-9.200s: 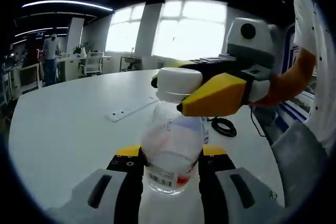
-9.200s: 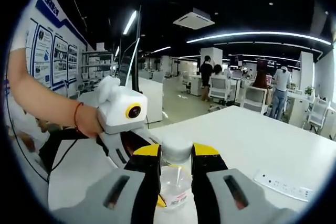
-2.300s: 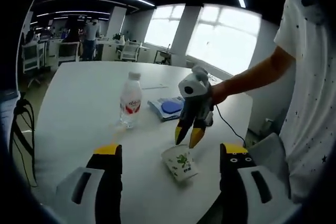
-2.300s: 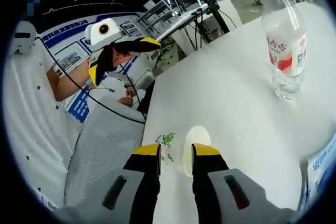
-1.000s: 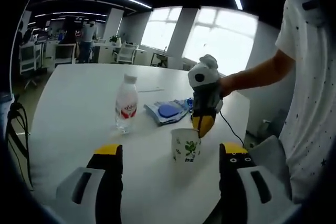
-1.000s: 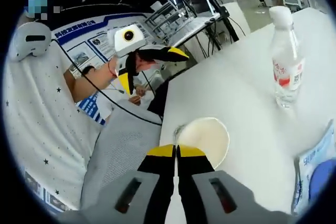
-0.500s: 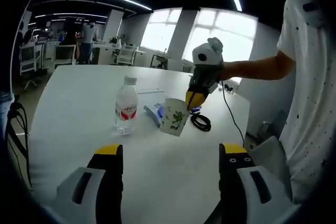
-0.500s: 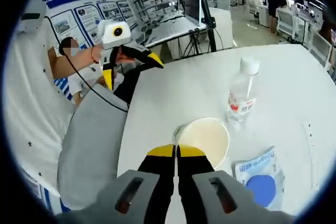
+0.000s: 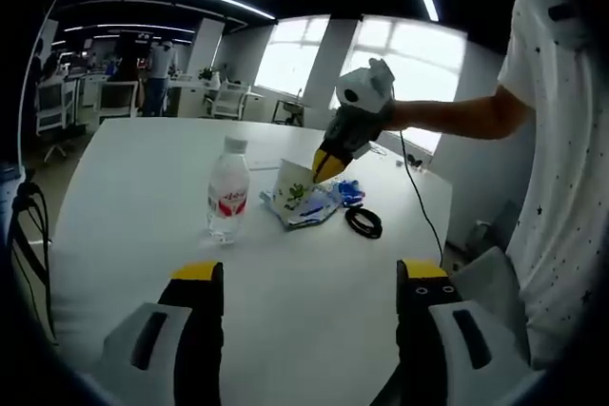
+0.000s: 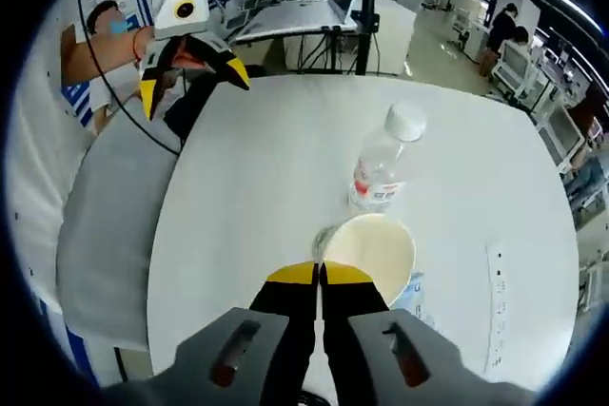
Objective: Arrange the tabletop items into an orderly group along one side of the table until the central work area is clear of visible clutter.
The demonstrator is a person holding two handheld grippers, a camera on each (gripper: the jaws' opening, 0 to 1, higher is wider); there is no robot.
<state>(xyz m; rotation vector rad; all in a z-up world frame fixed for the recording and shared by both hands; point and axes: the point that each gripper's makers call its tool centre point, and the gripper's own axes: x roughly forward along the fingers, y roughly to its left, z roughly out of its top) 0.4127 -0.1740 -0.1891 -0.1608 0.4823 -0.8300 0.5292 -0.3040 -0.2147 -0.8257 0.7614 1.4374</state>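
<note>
A white paper cup [image 10: 373,246] with a green print hangs over the white table [image 10: 257,168], and my right gripper [image 10: 320,275] is shut on its rim. In the left gripper view the cup [image 9: 293,191] is tilted, held by the right gripper [image 9: 326,164] just above a blue and white packet [image 9: 331,203]. A clear water bottle [image 9: 228,199] with a red label stands upright left of the cup; the bottle [image 10: 383,170] is just beyond it in the right gripper view. My left gripper [image 9: 309,278] is open with nothing between its fingers. In a hand near the table edge, the left gripper [image 10: 190,92] also stands open.
A black cable coil [image 9: 363,222] lies right of the packet. A white power strip [image 10: 495,306] lies toward the far side. A person in a dotted white shirt [image 9: 561,140] stands at the table's edge. Office desks, chairs and people are in the background.
The right gripper closed on the cup's rim, lifted it off the table in front of the left gripper and carried it away to the packet beside the bottle. The left gripper stays open.
</note>
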